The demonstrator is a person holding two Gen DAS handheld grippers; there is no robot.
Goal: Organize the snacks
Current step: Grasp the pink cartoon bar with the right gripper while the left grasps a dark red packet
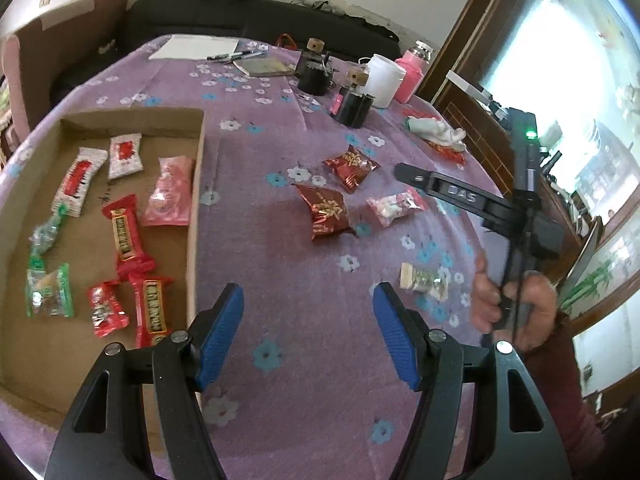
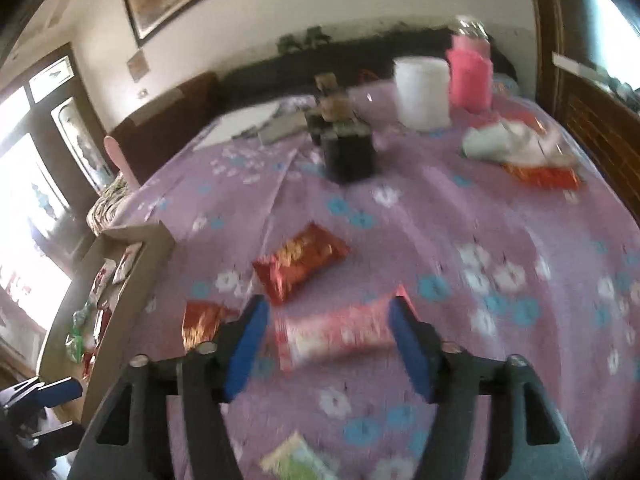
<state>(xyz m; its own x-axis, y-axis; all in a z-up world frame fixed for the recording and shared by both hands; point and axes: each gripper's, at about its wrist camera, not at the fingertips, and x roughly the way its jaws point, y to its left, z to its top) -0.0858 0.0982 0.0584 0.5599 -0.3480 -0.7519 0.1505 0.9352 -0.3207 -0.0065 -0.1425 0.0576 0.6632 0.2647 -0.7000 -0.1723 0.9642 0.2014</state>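
Sorting step, mid-run: cardboard tray (image 1: 198, 184) at my left already carries several wrapped snacks; four are loose on the purple flowered tablecloth (image 1: 280, 264). My left gripper (image 1: 308, 316) hangs over bare cloth just right of the tray wall, jaws about half apart, nothing between them. My right gripper (image 2: 328, 344) stands open, blue pads either side of the pink-and-white snack packet (image 2: 340, 336), which lies flat on the cloth; pads look clear of it, though the view is blurred. Judgement: next is to settle lower, close on the packet across its narrow width, lift, carry left over the tray wall. Two dark red foil packets (image 1: 330, 210) lie beyond, gold characters on them, unreadable to me. Green-and-cream wrapped sweet (image 1: 424, 280) nearer my right hand (image 1: 516, 304). "DAS" reads on the right gripper's finger.
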